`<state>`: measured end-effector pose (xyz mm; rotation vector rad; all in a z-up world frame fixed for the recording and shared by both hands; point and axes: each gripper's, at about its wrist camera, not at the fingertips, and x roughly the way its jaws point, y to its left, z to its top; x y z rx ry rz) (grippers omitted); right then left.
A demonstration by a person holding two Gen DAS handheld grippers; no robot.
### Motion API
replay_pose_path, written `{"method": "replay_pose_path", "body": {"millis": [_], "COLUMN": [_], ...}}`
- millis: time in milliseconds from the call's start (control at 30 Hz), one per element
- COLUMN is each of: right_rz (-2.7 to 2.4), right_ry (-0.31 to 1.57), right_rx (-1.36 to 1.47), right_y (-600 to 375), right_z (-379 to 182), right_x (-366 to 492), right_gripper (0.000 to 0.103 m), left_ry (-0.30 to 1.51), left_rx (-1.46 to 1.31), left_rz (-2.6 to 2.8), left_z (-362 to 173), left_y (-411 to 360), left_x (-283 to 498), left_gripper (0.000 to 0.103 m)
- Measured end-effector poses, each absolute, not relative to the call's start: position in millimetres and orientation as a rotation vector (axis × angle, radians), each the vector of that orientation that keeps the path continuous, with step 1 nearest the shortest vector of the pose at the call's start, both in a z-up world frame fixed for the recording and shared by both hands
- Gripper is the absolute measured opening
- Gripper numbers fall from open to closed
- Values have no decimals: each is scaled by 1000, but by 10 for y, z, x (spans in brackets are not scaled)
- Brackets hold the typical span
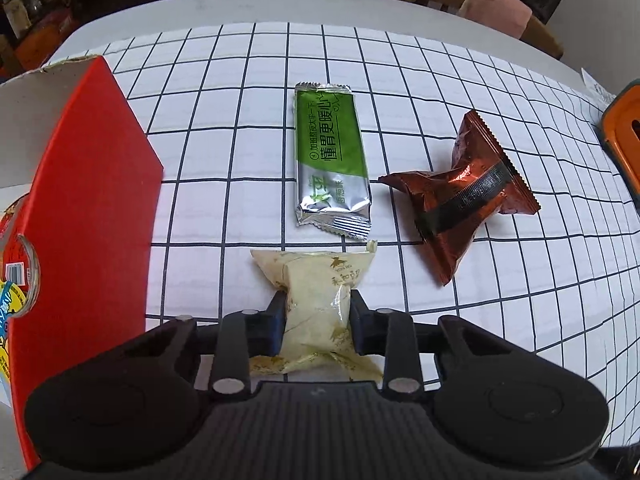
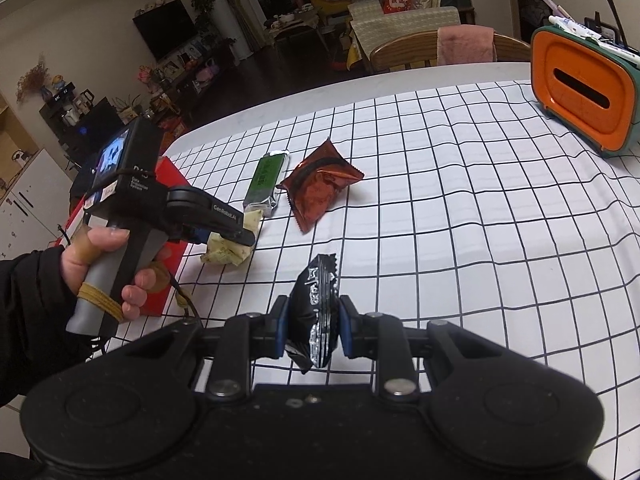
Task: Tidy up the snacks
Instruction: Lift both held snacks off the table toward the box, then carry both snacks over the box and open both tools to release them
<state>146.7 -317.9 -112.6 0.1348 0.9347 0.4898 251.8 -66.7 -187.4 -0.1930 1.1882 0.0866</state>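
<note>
My left gripper (image 1: 318, 306) is shut on a cream snack packet (image 1: 320, 304), just above the checked tablecloth. The same packet shows in the right wrist view (image 2: 224, 250) under the left gripper (image 2: 244, 236). My right gripper (image 2: 313, 320) is shut on a black snack packet (image 2: 318, 312), held upright above the cloth. A green-and-silver packet (image 1: 330, 160) (image 2: 266, 182) and a brown foil packet (image 1: 460, 204) (image 2: 318, 186) lie on the cloth ahead. A red box (image 1: 88, 200) (image 2: 172, 240) stands at the left.
An orange and teal container (image 2: 582, 92) (image 1: 624, 136) holding pens stands at the far right of the table. A wooden chair with a pink cloth (image 2: 464, 46) is behind the table's far edge. The checked tablecloth (image 2: 480, 220) covers most of the white table.
</note>
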Motion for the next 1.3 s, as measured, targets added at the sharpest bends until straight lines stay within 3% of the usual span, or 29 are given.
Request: {"method": "replay_pose_path", "body": {"millis": [267, 767, 1300], "right_rz": [497, 543, 653], "right_ry": [923, 848, 805], "right_rx": [138, 126, 43], "right_y": [-3163, -2823, -1659], "right_z": [-1078, -745, -512], "right_x": [1517, 1512, 1535], "right_gripper": [24, 24, 24], "left_ry": [1170, 1084, 1021], "left_rx": [-219, -194, -177], "left_rz": [80, -6, 25], "left_z": [-1712, -904, -445], "left_y": [-573, -412, 548], "left_x": [2349, 1787, 1365], "left_gripper": [29, 29, 29]}}
